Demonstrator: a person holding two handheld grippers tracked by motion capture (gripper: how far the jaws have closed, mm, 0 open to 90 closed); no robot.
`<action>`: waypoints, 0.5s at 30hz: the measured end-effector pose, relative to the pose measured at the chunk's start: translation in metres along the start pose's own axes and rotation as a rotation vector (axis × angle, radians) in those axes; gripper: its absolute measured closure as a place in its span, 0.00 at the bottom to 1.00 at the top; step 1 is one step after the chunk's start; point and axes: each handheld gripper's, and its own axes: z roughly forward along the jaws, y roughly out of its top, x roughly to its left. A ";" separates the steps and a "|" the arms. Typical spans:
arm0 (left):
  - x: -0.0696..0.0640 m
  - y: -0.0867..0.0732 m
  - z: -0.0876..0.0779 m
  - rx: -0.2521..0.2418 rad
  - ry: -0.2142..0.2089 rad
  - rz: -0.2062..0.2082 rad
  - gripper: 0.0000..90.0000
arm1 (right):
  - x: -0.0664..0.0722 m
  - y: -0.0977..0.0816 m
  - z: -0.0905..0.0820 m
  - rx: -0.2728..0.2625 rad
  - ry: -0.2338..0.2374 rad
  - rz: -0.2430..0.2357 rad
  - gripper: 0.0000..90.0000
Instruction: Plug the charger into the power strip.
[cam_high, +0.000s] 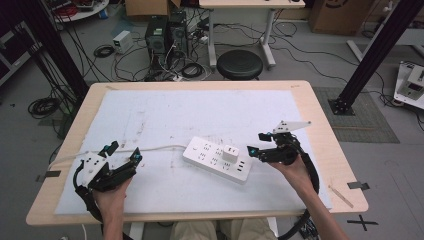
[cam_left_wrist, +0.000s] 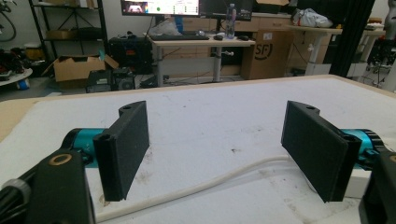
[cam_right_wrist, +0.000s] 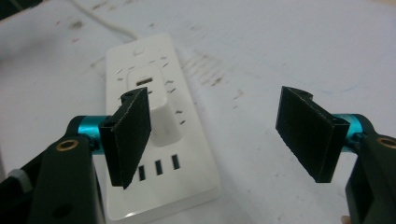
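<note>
Right gripper view: right gripper (cam_right_wrist: 215, 135) wide, empty, beside charger (cam_right_wrist: 156, 112) plugged in power strip (cam_right_wrist: 187, 186). Left gripper (cam_left_wrist: 215, 154) wide, empty. Risk: unpinned strip lifts if the charger is pulled.

**Room and surroundings: workshop floor, cluttered**

Grey floor (cam_high: 310, 55), strewn with black cables (cam_high: 105, 50) beyond the desk's far edge. A round black stool (cam_high: 240, 64) stands just past that edge, before a white-legged table (cam_high: 240, 30). Computer towers (cam_high: 165, 35) sit to the stool's left. Black frame posts (cam_high: 372, 50) rise off both far corners. Cardboard boxes (cam_left_wrist: 77, 67), dark shelving (cam_left_wrist: 65, 28) and a lit monitor (cam_left_wrist: 161, 7) line the back wall.
</note>
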 end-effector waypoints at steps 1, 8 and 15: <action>0.000 0.000 0.000 -0.001 0.001 0.005 0.26 | -0.001 -0.003 -0.003 -0.036 -0.024 0.004 0.30; 0.003 0.000 -0.001 0.002 0.012 0.004 0.26 | 0.003 -0.036 -0.021 -0.281 -0.214 -0.010 0.24; 0.004 0.002 -0.001 0.007 0.013 0.013 0.26 | 0.010 -0.061 -0.040 -0.444 -0.354 0.032 0.22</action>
